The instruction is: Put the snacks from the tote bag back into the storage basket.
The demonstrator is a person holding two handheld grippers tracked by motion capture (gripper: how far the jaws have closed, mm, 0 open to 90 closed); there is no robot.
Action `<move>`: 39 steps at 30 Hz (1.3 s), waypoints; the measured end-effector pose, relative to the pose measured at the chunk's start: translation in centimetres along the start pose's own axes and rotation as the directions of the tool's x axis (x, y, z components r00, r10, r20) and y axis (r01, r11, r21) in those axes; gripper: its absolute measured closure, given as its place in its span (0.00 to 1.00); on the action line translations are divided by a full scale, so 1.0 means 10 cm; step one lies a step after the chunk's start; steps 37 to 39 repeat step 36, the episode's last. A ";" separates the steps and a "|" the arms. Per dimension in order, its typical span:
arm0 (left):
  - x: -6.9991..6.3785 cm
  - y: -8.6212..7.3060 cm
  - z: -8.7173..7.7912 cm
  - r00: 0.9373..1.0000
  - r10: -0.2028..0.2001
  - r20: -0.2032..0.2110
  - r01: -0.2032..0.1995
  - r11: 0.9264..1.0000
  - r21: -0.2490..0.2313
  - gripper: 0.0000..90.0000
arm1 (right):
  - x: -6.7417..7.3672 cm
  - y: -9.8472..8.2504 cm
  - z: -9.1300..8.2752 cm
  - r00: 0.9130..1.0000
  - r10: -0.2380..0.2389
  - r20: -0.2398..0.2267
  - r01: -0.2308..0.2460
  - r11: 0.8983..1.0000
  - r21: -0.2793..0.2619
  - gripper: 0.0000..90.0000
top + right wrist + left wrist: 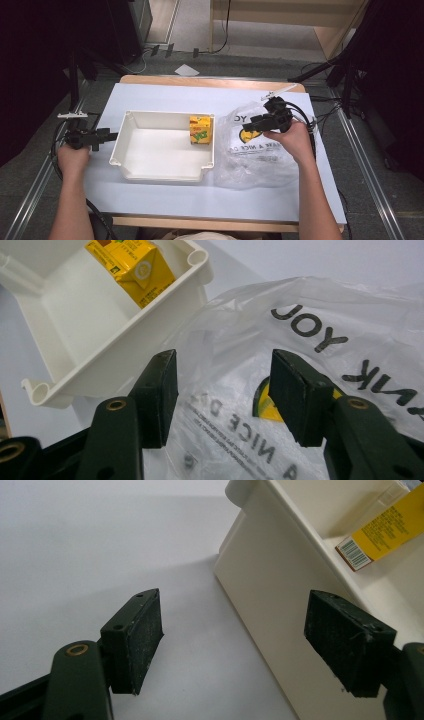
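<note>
Carton: small yellow juice carton (pixel 201 129) standing in white rectangular plastic tub (pixel 131 167), far right corner.
Left hand-held gripper (pixel 235 640): jaws wide, beside tub's left wall.
Right hand-held gripper (pixel 223 395): jaws apart, empty, above clear printed plastic bag (pixel 250 160).

We see the high view lit brightly from above on the white surface (pixel 160 97), while the room's edges sink into near black and the whole frame is soft and slightly blurred. In the left gripper view the white bin (pixel 280 580) throws a soft grey shadow onto the surface. The right gripper view is sharper, with pale glare on the clear plastic bag (pixel 350 305).
</note>
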State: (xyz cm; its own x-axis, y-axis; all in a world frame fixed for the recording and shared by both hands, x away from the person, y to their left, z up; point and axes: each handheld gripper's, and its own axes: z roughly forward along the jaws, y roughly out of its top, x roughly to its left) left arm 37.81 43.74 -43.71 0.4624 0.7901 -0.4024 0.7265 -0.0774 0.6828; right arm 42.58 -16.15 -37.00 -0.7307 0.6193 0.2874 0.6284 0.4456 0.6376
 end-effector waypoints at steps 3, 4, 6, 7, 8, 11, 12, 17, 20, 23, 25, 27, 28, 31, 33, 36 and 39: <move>0.01 0.00 0.00 1.000 -0.002 0.000 0.002 1.000 -0.001 0.27 | -0.04 -0.02 -0.04 1.000 0.000 0.012 0.000 1.000 -0.010 0.51; 0.01 0.00 0.00 1.000 -0.003 0.000 0.003 1.000 -0.002 0.27 | -0.05 -0.03 -0.06 1.000 -0.001 0.023 0.001 1.000 -0.010 0.51; 0.01 0.00 -0.01 1.000 -0.005 0.002 0.005 1.000 -0.005 0.27 | -0.08 -0.04 -0.11 0.999 -0.023 0.049 0.024 1.000 -0.006 0.52; 0.01 0.00 -0.01 1.000 -0.004 0.002 0.004 1.000 -0.004 0.27 | -0.10 -0.05 -0.13 0.998 -0.023 0.053 0.024 1.000 -0.006 0.52; 0.01 0.00 0.00 1.000 -0.002 0.003 0.002 1.000 -0.005 0.27 | -0.11 -0.06 -0.15 0.998 -0.018 0.055 0.019 1.000 -0.011 0.51; 0.00 0.00 0.00 1.000 -0.001 0.002 0.001 1.000 -0.005 0.27 | -0.19 -0.09 -0.18 0.998 0.010 0.061 -0.008 1.000 -0.020 0.51; 0.00 0.00 0.00 1.000 -0.001 0.002 0.001 1.000 -0.006 0.27 | -0.21 -0.10 -0.19 0.998 0.015 0.059 -0.013 1.000 -0.020 0.51; 0.01 0.00 0.00 1.000 -0.003 0.004 0.003 1.000 -0.004 0.27 | -0.29 -0.15 -0.18 0.998 0.042 0.053 -0.041 0.999 -0.025 0.51; 0.01 0.00 0.00 1.000 -0.004 0.005 0.004 1.000 -0.007 0.27 | -0.31 -0.17 -0.18 0.997 0.051 0.060 -0.050 0.999 -0.017 0.51; 0.01 0.00 0.00 1.000 -0.004 0.006 0.004 1.000 -0.005 0.27 | -0.33 -0.18 -0.17 0.996 0.054 0.065 -0.053 0.999 -0.012 0.51; 0.02 0.01 0.00 1.000 -0.006 0.007 0.006 1.000 -0.003 0.27 | -0.32 -0.18 -0.17 0.996 0.057 0.065 -0.057 0.998 -0.005 0.51; 0.01 0.01 0.00 1.000 -0.002 -0.009 0.002 1.000 0.005 0.27 | -0.32 -0.18 -0.16 0.996 0.060 0.063 -0.060 0.998 0.002 0.50; 0.01 0.01 0.00 1.000 -0.003 -0.018 0.003 1.000 0.010 0.27 | -0.31 -0.18 -0.16 0.996 0.061 0.063 -0.061 0.998 0.004 0.50; 0.03 0.01 0.01 1.000 -0.018 -0.017 0.018 1.000 0.016 0.27 | -0.31 -0.18 -0.15 0.997 0.056 0.061 -0.057 0.998 0.008 0.50; 0.03 0.01 0.02 1.000 -0.021 -0.022 0.022 1.000 0.016 0.27 | -0.30 -0.18 -0.14 0.997 0.057 0.060 -0.058 0.998 0.019 0.49; 0.03 0.01 0.02 1.000 -0.018 -0.019 0.018 1.000 0.007 0.27 | -0.30 -0.20 -0.14 0.997 0.052 0.060 -0.054 0.998 0.030 0.49; 0.03 0.01 0.02 1.000 -0.018 -0.019 0.018 1.000 0.007 0.27 | -0.30 -0.20 -0.14 0.997 0.052 0.060 -0.054 0.998 0.030 0.49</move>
